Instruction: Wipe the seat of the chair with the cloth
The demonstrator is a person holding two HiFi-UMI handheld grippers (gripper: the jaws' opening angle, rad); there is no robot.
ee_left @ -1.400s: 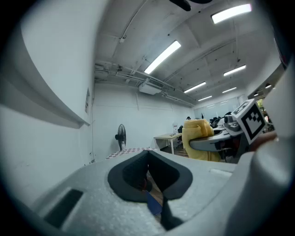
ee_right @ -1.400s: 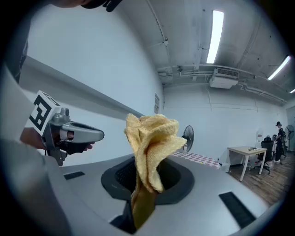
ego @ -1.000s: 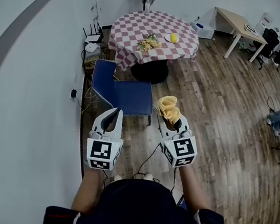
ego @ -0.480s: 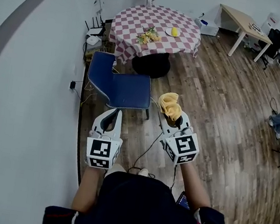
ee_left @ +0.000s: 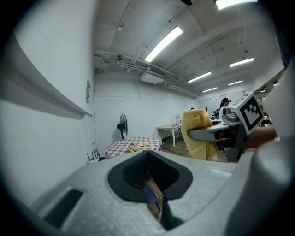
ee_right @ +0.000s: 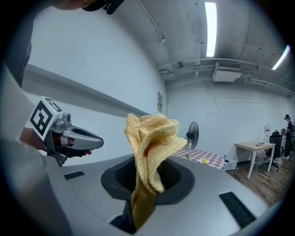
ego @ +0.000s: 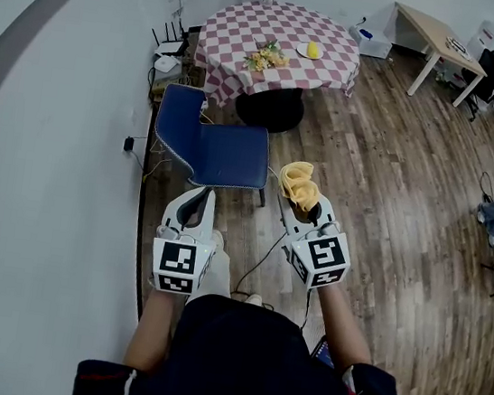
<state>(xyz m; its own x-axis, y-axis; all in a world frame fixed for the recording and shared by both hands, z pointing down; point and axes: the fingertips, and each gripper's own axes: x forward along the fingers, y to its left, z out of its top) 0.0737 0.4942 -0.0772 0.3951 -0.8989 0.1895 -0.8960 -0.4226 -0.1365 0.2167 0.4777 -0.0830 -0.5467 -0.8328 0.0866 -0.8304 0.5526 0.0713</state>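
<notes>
a wood floor (ego: 384, 193) runs from us to a checked table (ego: 282, 46) at the far end, with a pale wall on the left. the blue chair (ego: 230, 155) stands by that wall, just this side of the table, with nothing lying on its seat.

the right gripper (ego: 304, 211) has its jaws clamped on the yellow cloth (ego: 300, 186), which bunches up above them. the left gripper (ego: 200, 196) is fully closed and holds nothing. both hang just short of the chair's near edge.

over the last second the grip on the cloth has not changed, but our view has shifted and a leg (ego: 211, 269) has swung forward under the left gripper. we read that as a step toward the chair. the cloth is not yet touching the seat, so no wiping has begun, and it needs to go forward and down onto the blue surface.
</notes>
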